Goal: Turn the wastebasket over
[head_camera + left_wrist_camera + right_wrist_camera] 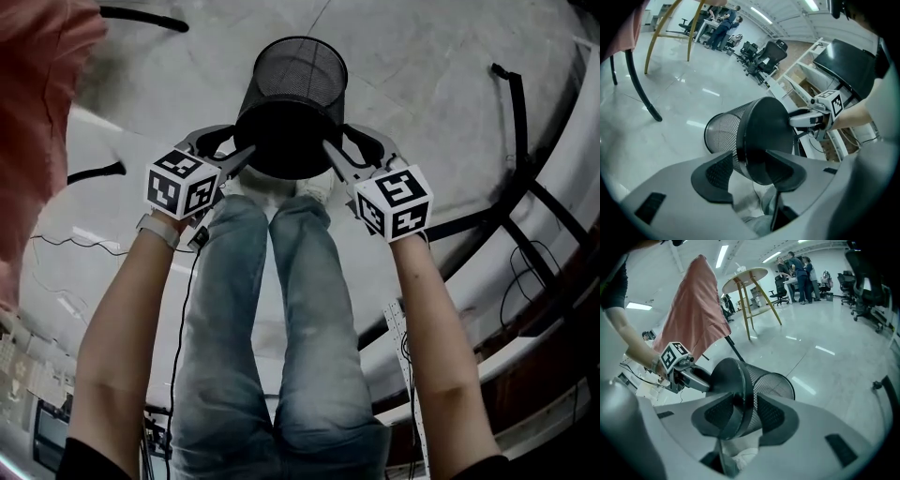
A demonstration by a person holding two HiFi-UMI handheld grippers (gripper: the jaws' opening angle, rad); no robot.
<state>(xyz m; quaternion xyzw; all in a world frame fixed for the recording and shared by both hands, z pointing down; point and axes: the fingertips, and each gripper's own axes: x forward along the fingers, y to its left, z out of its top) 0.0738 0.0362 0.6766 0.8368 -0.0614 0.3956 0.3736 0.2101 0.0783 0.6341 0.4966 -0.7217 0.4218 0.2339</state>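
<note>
The black mesh wastebasket (291, 94) hangs tipped above the floor between both grippers, its solid base turned toward me and its open mouth pointing away. My left gripper (242, 142) is shut on the base rim from the left, one pad on the mesh wall (719, 140) and the other on the base disc. My right gripper (339, 141) is shut on the same rim from the right. In the left gripper view the wastebasket (740, 131) fills the jaws of the left gripper (749, 161). In the right gripper view the wastebasket (764, 380) sits between the jaws of the right gripper (745, 401).
My legs in jeans (272, 309) and shoes are directly under the basket. A pink cloth (37, 94) hangs at the left. Black tubes and cables (516, 187) lie on the floor at the right. A round wooden table (745, 275), office chairs and people (797, 268) are farther off.
</note>
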